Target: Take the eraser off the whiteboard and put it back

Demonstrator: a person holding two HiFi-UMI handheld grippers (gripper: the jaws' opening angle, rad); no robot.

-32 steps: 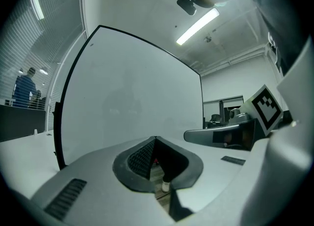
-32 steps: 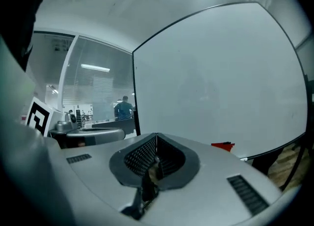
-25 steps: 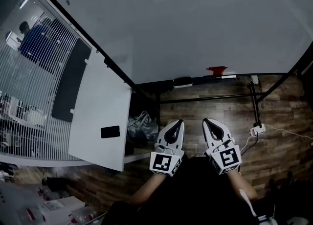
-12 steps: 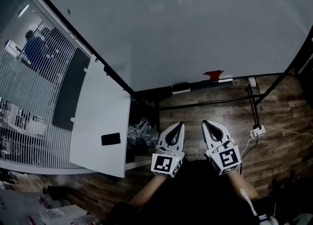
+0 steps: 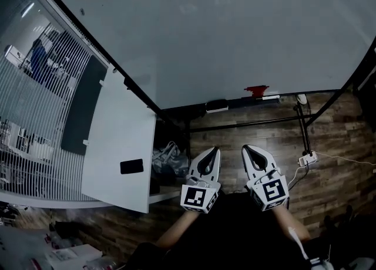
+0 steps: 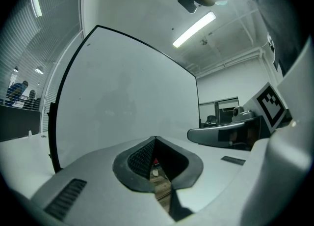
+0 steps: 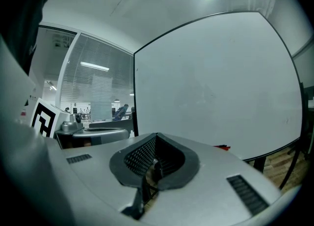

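Note:
The big whiteboard (image 5: 223, 28) fills the upper part of the head view, its face blank. On its bottom ledge lies a dark-topped eraser (image 5: 217, 106). Further right on the ledge sit a red item (image 5: 257, 91) and a white marker (image 5: 271, 95). My left gripper (image 5: 212, 151) and right gripper (image 5: 249, 148) hang side by side below the board, well short of the ledge, both shut and empty. The left gripper view shows its gripper (image 6: 155, 139) with tips together before the whiteboard (image 6: 122, 102). In the right gripper view the gripper (image 7: 157, 135) is likewise shut, with the red item (image 7: 222, 147) beyond.
An open white cabinet door (image 5: 120, 145) stands left of the grippers, with a glass wall and blinds (image 5: 35, 116) behind it. A crumpled bag (image 5: 170, 154) lies under the board. The board's black stand leg (image 5: 305, 125) and a power strip (image 5: 308, 158) are on the wooden floor at right.
Both grippers keep still and stay shut. The head view has tilted slightly, and a person behind the glass wall has shifted a little.

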